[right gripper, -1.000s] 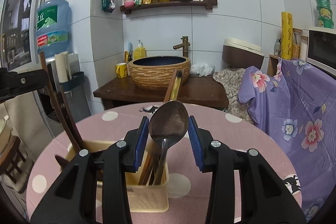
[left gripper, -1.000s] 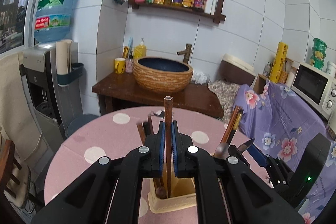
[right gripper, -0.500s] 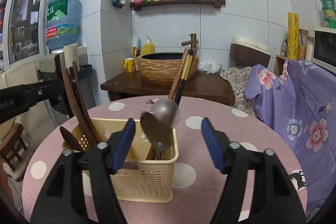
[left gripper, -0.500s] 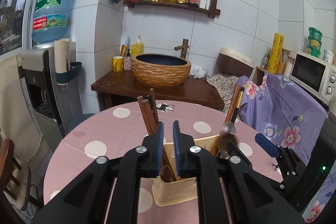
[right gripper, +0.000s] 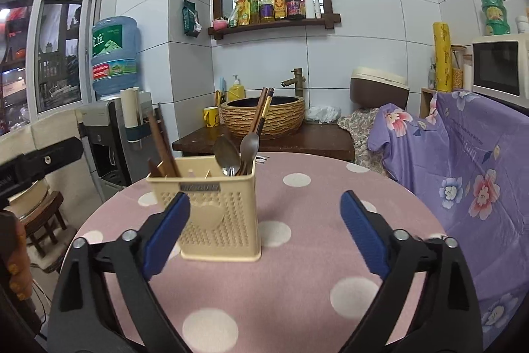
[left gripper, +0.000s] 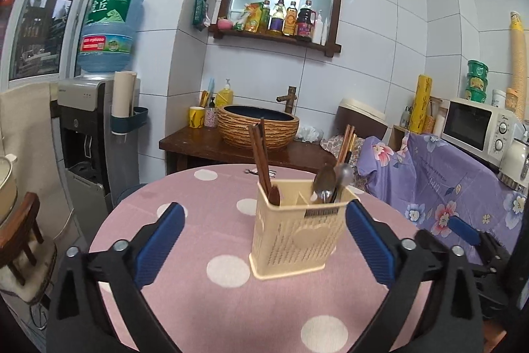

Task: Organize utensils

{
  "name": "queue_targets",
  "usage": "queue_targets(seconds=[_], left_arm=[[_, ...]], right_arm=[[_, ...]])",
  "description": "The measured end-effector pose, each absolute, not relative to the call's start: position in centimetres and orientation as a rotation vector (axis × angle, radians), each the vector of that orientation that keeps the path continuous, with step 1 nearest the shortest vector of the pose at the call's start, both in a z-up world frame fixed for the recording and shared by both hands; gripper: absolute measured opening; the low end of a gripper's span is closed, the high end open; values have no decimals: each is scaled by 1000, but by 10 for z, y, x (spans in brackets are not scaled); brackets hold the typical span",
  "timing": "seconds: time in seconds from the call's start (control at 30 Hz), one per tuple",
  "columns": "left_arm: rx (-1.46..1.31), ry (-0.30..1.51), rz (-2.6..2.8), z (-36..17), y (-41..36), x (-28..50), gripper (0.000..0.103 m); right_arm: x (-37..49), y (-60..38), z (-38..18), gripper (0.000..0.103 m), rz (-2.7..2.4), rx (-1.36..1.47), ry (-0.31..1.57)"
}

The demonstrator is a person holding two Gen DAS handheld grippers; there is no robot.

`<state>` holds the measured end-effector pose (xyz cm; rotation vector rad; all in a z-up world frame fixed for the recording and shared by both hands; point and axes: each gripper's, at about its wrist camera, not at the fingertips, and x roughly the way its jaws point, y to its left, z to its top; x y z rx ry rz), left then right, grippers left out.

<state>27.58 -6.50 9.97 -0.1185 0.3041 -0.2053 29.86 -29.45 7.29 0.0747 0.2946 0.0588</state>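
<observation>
Left tool (left gripper: 264,229) and right tool (right gripper: 265,225) both spread wide, jaws just opened, gripping nothing; beyond them cream utensil holder (left gripper: 292,235) upright on polka-dot desk (left gripper: 205,187); chopsticks (left gripper: 259,151) left compartment, spoons (left gripper: 325,181) right, apparently.

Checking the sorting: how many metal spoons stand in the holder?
2, both bowl-up in the right compartment of the utensil holder: one spoon left, another spoon right beside chopsticks. More may be hidden.
</observation>
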Motion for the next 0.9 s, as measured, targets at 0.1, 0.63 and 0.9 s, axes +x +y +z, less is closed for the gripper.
queue_targets(seconds=[0.1,0.63,0.9], left_arm=[[-111,342,-203,80,-64,258,98],[-9,373,-169,7,-65,120,98],[44,253,-145,-7,-60,33,98]], right_arm=[[261,-290,63,97,69,56,284],[86,-264,-19,97,89,48,304],[8,-243,-29,97,109,39,204]])
